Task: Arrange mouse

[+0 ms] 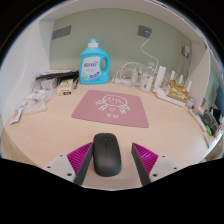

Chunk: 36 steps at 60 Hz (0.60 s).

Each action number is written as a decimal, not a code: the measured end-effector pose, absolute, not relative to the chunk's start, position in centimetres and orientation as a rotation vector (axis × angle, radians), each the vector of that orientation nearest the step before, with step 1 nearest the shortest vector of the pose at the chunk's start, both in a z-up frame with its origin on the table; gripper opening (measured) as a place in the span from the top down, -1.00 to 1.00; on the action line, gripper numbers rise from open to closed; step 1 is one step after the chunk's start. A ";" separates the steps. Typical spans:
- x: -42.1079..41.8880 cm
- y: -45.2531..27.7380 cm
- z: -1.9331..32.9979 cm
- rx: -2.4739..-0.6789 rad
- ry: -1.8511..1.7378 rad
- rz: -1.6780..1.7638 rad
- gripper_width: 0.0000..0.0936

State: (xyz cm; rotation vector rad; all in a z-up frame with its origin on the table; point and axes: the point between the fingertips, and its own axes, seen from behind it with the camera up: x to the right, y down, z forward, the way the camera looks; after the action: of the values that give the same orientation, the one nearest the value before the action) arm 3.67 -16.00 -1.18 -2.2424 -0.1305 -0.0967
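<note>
A black computer mouse [106, 154] lies on the light wooden desk [50, 135], between the fingers of my gripper [112, 148]. The left magenta pad [80, 158] sits close against the mouse's side. A strip of desk shows between the mouse and the right pad [144, 157]. The gripper is open around the mouse. Just beyond the mouse lies a pink mouse mat [113, 107] with a printed drawing, nothing on it.
A blue and white detergent bottle [92, 61] stands at the back by the wall. Papers and small clutter [45, 90] sit at the back left. White bottles and cables [150, 78] and a yellowish object [178, 92] stand at the back right.
</note>
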 end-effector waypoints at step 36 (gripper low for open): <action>4.8 -10.2 11.6 -2.117 -0.057 -0.006 0.25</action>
State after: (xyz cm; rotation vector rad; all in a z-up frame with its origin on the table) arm 4.82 -10.15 11.64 -2.1169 -0.0569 -0.0062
